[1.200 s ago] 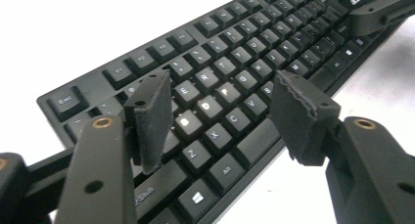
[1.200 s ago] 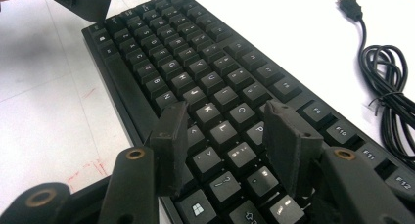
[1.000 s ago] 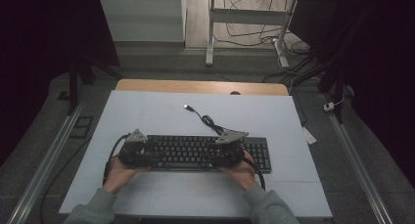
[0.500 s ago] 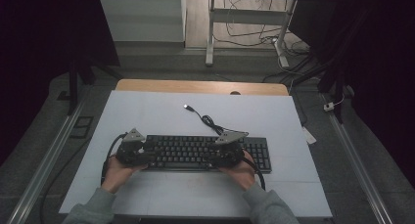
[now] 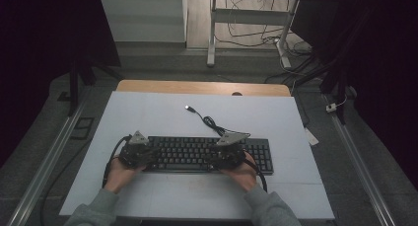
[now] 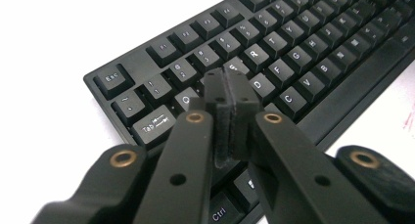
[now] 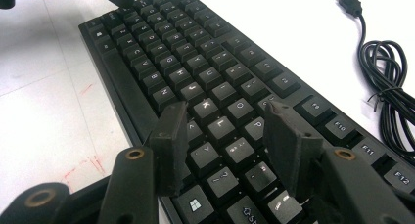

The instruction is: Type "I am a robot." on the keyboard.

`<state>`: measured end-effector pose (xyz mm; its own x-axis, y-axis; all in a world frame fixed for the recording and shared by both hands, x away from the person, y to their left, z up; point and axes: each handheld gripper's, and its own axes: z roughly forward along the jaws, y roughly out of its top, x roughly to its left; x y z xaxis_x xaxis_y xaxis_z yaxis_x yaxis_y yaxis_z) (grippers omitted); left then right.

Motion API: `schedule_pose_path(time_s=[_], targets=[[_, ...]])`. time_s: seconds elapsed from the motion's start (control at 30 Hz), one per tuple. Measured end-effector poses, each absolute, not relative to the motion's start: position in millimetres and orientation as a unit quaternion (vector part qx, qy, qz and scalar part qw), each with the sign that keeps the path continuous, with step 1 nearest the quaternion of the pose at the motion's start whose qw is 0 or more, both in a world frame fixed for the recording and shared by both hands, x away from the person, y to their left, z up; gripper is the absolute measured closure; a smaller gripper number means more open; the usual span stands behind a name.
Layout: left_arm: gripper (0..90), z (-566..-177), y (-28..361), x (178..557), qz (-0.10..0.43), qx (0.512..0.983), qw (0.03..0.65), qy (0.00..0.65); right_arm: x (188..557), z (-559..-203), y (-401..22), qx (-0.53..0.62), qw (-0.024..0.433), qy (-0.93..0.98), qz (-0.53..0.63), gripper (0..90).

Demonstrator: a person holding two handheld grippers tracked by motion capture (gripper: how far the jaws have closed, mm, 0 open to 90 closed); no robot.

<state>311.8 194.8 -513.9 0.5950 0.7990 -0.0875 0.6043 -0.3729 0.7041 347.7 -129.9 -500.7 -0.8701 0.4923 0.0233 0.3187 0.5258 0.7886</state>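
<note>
A black keyboard point(image 5: 197, 154) lies across the white table top point(image 5: 148, 112), its black cable point(image 5: 209, 121) running back to a loose USB plug point(image 5: 189, 108). My left gripper point(image 5: 149, 156) hovers over the keyboard's point(image 6: 293, 48) left end, near the Q key. Its jaws have just been closing. The left gripper point(image 6: 226, 82) is now shut, pads pressed together with nothing between them. My right gripper point(image 5: 215, 159) is over the right half of the letter keys. In its own view, the right gripper point(image 7: 222, 116) stands open above the K, L and P keys of the keyboard point(image 7: 195, 62), gripping nothing.
The coiled cable point(image 7: 386, 87) and its plug point(image 7: 348, 1) lie on the table behind the function keys. A wooden strip point(image 5: 197, 87) borders the table's far edge. Metal rails point(image 5: 49, 152) run along both sides. A small white tag point(image 5: 310, 136) lies at the right edge.
</note>
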Motion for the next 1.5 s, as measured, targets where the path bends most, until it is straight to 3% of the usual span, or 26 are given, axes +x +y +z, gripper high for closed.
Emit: schedule_pose_path(time_s=[0.77,1.33,1.5], targets=[[88.7,-524,190,317,0.14,0.829,0.325,0.434,347,-500,-130,0.233,0.105,0.868,0.426,51.8],[88.5,-510,201,309,0.139,0.802,0.381,0.438,347,-500,-131,0.233,0.104,0.866,0.429,51.8],[77.1,-506,204,307,0.126,0.794,0.406,0.434,348,-500,-132,0.234,0.105,0.866,0.429,51.7]])
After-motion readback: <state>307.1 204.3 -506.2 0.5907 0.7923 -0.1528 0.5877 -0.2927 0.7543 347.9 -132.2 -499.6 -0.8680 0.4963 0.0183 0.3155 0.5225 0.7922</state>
